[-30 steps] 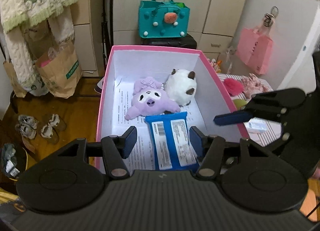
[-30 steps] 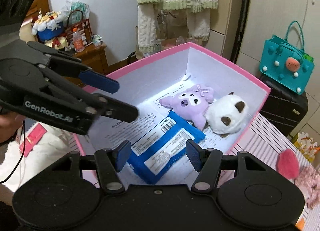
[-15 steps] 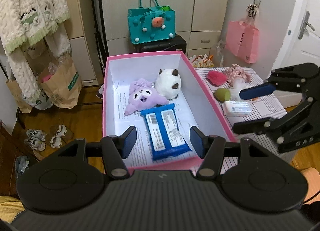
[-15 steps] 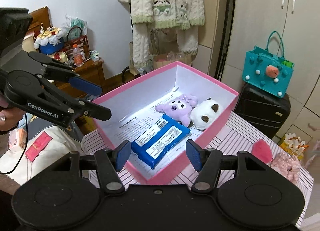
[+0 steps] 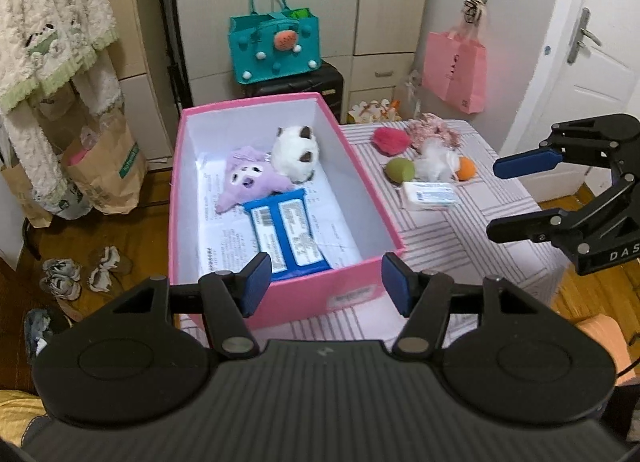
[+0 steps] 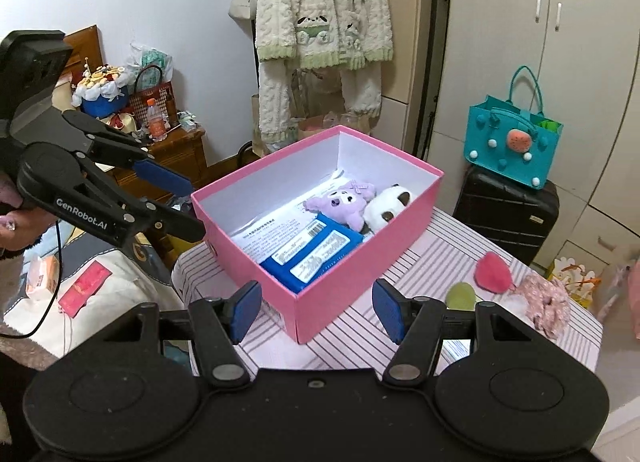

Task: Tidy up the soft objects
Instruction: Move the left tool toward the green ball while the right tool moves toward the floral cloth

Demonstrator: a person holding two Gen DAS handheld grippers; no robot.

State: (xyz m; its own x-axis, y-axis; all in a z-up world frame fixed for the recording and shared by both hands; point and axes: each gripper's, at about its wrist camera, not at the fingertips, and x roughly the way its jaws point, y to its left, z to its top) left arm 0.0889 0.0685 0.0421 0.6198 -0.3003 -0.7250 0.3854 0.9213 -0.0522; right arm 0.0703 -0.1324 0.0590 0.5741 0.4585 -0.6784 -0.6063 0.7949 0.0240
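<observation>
Both the left gripper, jaws opening, and right gripper gape empty above the pink box.

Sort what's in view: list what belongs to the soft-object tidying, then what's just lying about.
Belongs to the job:
- pink cardboard box
- purple plush toy
- white-and-brown plush toy
- blue tissue pack
- white tissue pack
- red fluffy puff
- green sponge ball
- orange sponge ball

Just lying about:
- teal felt handbag
- pink paper bag
- cream knitted cardigan
</observation>
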